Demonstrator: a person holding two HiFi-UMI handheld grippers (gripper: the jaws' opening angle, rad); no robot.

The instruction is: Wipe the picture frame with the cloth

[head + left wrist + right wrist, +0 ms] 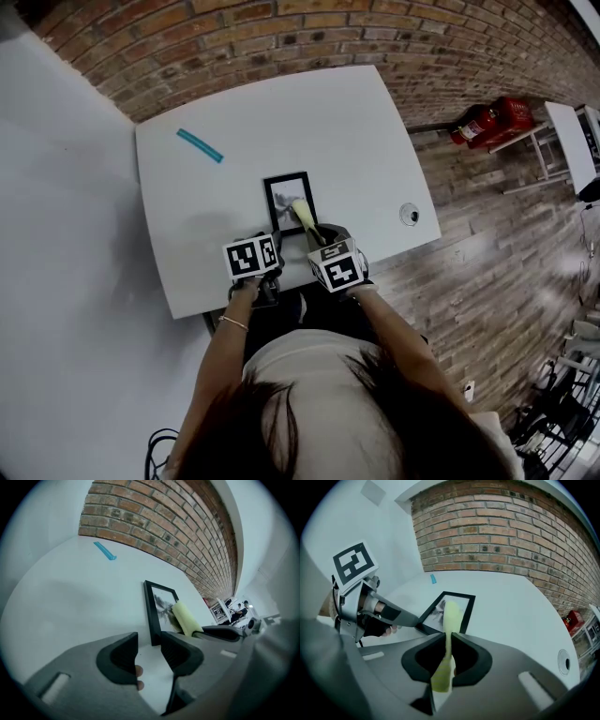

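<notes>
A black picture frame (287, 199) holding a grey print lies flat on the white table (356, 131). My right gripper (317, 234) is shut on a folded pale yellow cloth (301, 214). The cloth (451, 615) sticks out past the jaws and its far end rests on the glass of the frame (462, 605). My left gripper (273, 236) is at the frame's near left corner. In the left gripper view its jaws (149, 639) stand apart, with the frame's black edge (151, 616) at their tips and bare table between them. The cloth (186, 618) shows there too.
A light blue strip (200, 145) lies at the table's far left. A round cable port (409, 214) sits near the right edge. The brick wall (309, 37) runs behind the table. Red extinguishers (492, 120) stand on the wood floor at the right.
</notes>
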